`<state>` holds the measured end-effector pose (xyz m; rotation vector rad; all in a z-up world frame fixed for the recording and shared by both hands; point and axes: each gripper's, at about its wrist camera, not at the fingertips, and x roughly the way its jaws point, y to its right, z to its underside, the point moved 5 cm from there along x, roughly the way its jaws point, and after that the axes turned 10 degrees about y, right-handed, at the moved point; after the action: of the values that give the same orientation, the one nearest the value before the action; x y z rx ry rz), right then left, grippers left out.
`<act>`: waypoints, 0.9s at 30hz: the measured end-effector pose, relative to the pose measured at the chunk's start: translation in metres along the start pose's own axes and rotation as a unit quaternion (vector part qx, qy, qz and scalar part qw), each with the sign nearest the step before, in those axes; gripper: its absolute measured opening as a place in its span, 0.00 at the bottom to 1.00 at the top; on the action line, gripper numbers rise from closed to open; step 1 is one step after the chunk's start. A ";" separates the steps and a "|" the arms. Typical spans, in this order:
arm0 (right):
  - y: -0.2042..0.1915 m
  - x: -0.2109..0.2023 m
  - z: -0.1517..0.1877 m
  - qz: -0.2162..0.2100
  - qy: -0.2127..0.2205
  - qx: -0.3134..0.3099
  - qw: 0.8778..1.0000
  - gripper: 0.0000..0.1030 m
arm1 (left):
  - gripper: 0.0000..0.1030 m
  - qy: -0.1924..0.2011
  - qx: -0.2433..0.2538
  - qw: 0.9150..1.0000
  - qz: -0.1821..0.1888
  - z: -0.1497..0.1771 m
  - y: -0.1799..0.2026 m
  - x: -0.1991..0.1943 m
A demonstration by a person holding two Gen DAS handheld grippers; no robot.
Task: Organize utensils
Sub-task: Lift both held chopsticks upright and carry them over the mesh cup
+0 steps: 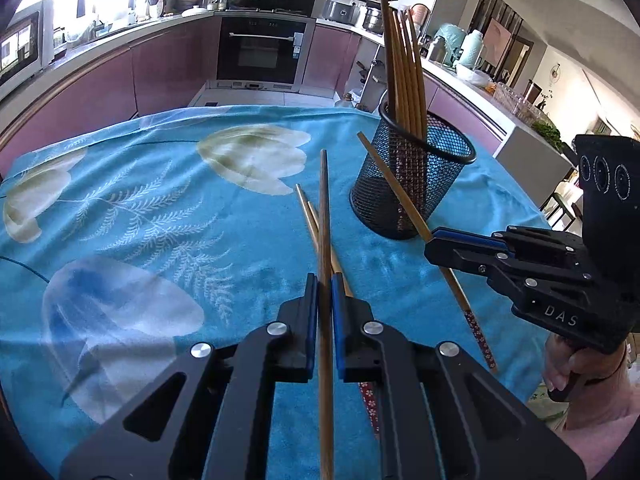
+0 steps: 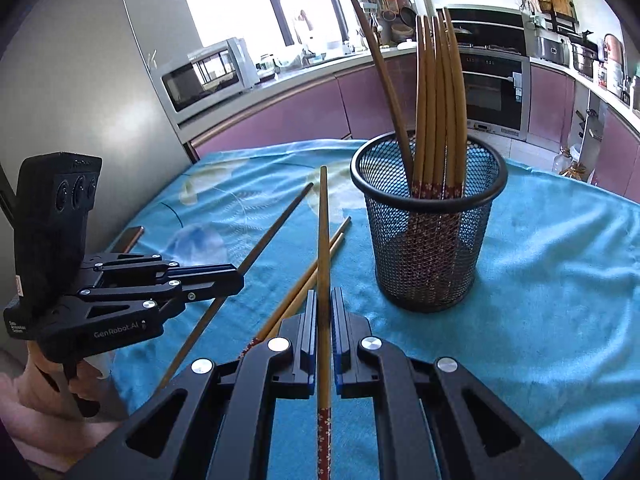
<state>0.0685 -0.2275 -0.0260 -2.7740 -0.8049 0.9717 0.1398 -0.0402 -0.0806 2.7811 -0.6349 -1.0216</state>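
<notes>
Both grippers, left gripper [image 1: 324, 292] and right gripper [image 2: 324, 308], clench one chopstick each (blue cloth [image 1: 160, 200] beneath).

Left side of the blue cloth [image 1: 120, 200] is wide open; mesh cup [image 2: 430, 220] (bristling with chopsticks [image 2: 436, 92]) blocks the right

— Any writing you can read from where you sit?

— On my right gripper [image 1: 434, 246], seen from the left wrist, white letters "DAS" stand on the black side plate near the handle.

— And the other one?

— My left gripper [image 2: 236, 280], seen from the right wrist, carries "GenRobot.AI" in pale letters along its lower arm. Behind that there is a small three-line white label on the body; too small for me to read.

— Anything on the kitchen appliances?

— Stickers on the oven door [image 2: 494, 92], yes, but nothing legible.
</notes>
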 end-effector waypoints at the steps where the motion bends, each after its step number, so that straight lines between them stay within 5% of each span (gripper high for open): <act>1: 0.000 -0.004 -0.001 -0.003 0.004 0.001 1.000 0.05 | 0.08 0.004 0.000 1.000 0.005 -0.002 0.001 -0.004; 27: 0.022 -0.065 -0.034 -0.013 0.097 0.034 0.995 0.06 | 0.07 0.079 -0.008 0.991 0.103 -0.050 0.031 -0.071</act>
<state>0.0565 -0.2766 0.0316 -2.7375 -0.7608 0.6979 0.1130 -0.0406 0.0075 2.6783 -0.8652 -0.7530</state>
